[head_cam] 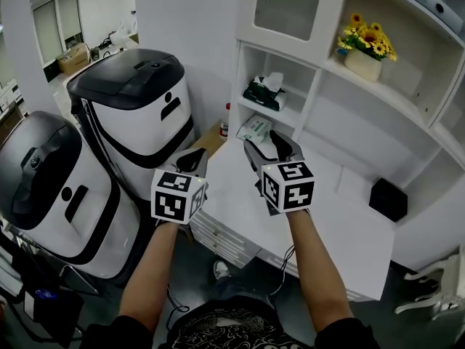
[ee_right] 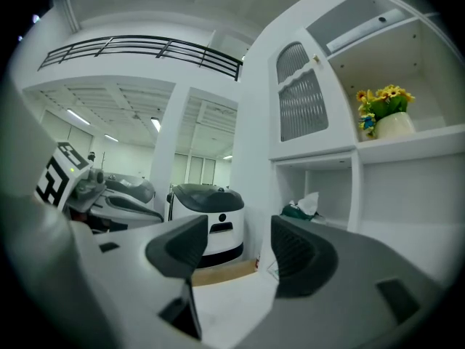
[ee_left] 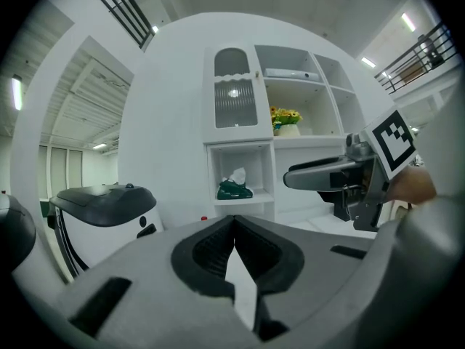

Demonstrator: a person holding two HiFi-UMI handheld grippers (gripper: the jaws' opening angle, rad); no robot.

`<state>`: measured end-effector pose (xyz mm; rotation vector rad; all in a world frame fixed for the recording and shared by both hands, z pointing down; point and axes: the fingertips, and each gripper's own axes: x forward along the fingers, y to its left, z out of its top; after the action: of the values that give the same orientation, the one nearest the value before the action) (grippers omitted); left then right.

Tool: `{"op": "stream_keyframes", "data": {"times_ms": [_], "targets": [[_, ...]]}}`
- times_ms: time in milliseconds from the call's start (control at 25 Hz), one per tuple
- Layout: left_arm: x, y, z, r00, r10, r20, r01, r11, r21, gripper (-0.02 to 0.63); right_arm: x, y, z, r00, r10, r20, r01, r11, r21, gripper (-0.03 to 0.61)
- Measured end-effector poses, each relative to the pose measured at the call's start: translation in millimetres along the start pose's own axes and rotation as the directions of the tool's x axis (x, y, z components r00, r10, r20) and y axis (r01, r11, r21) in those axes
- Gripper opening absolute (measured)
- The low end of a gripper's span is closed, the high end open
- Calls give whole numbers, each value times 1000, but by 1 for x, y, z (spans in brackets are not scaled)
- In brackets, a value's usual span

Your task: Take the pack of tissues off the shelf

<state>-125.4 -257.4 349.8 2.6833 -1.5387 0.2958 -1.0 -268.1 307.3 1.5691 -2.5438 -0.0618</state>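
Grippers first, being closest. Left gripper [ee_left: 234, 220]: jaws shut tip to tip, nothing between them, held by the worktop's [head_cam: 341, 224] left edge. Right gripper [ee_right: 234, 249]: jaws stood wide apart and empty, only bare worktop showing through the gap.

Dark green tissue pack [head_cam: 263, 94], white tissue sticking up from it, sat in the shelf unit's [head_cam: 309, 100] lowest left compartment, untouched. Flat white-and-green packet [head_cam: 254, 128] lay below it at the worktop's far left corner, just ahead of the right gripper's tips; contact could not be judged. Vase of yellow flowers [head_cam: 365, 46] stood one shelf up, to the right. Black box [head_cam: 387, 198] sat near the worktop's right edge. Two white-and-black machines [head_cam: 138, 115] stood left of the worktop.
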Motion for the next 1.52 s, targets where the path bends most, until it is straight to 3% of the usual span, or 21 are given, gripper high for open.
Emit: {"op": "stream_keyframes", "data": {"times_ms": [1040, 1520], "targets": [[157, 53, 31, 998, -55, -13, 56, 998, 37, 9, 133, -102, 2, 999, -47, -26, 46, 999, -6, 275], [197, 74, 36, 999, -51, -17, 52, 998, 29, 9, 179, -131, -3, 997, -42, -62, 41, 999, -31, 284]]}}
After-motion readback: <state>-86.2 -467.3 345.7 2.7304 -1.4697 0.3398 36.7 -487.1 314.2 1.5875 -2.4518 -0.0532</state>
